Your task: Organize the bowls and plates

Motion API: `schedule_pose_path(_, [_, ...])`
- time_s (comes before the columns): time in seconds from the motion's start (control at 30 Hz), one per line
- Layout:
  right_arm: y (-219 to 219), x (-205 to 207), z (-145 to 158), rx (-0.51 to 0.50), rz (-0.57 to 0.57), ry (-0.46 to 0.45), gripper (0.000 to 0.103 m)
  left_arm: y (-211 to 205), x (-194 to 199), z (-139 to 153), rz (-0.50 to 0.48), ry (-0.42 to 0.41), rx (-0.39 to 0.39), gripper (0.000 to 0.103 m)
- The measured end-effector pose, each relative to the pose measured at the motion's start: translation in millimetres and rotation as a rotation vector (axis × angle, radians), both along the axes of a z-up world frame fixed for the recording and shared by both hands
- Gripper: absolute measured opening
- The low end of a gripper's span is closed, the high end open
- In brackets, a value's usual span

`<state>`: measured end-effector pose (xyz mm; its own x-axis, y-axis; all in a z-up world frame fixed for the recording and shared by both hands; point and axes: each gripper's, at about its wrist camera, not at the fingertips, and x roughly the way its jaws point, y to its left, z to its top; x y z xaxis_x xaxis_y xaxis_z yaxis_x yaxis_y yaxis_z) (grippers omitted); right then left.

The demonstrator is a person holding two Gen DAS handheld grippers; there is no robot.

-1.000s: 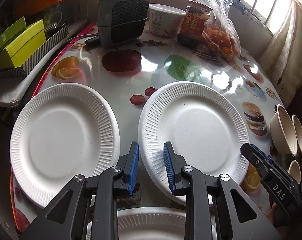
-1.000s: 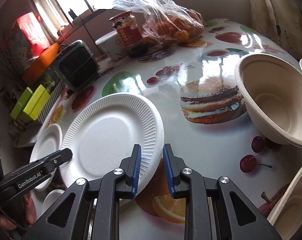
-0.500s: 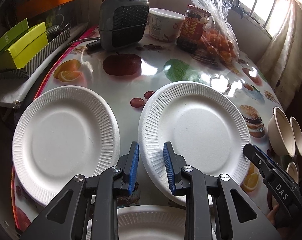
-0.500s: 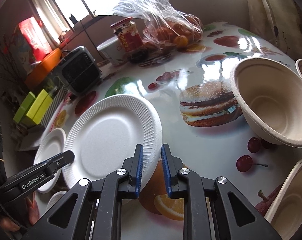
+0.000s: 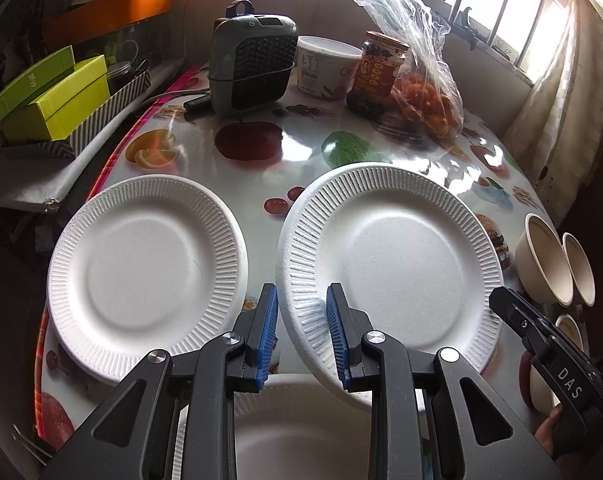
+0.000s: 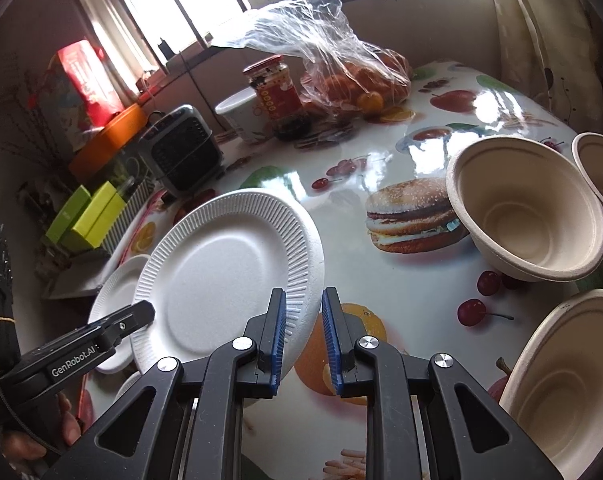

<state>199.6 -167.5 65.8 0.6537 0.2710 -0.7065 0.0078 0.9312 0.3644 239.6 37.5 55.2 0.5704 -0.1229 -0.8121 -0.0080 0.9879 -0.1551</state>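
Note:
A white ridged paper plate (image 5: 389, 264) hangs tilted a little above the fruit-print table (image 5: 301, 152). My left gripper (image 5: 301, 328) is shut on its near-left rim. My right gripper (image 6: 303, 328) is shut on the opposite rim of the same plate (image 6: 229, 280). A second white plate (image 5: 145, 272) lies flat to the left, and a third (image 5: 301, 432) sits under my left gripper, partly hidden. Three beige paper bowls stand at the right: one large (image 6: 529, 208), one behind it (image 6: 601, 176) and one nearer (image 6: 569, 380).
At the back of the table stand a small grey heater (image 5: 253, 68), a white tub (image 5: 325, 68), a red-lidded jar (image 5: 375, 76) and a plastic bag of oranges (image 5: 421, 92). Green boxes (image 5: 53, 96) sit on a shelf beyond the table's left edge.
The right gripper's jaws narrowed onto the plate's rim. Both grippers then rose and drew back with the plate, so it tilts off the table and the table things look farther away.

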Motion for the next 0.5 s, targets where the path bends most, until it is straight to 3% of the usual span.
schedule_pose_path(0.5, [17.2, -41.8, 14.2, -0.004, 0.07, -0.029, 0.018, 15.8, -53.0, 8.9, 0.044, -0.031, -0.008, 0.026])
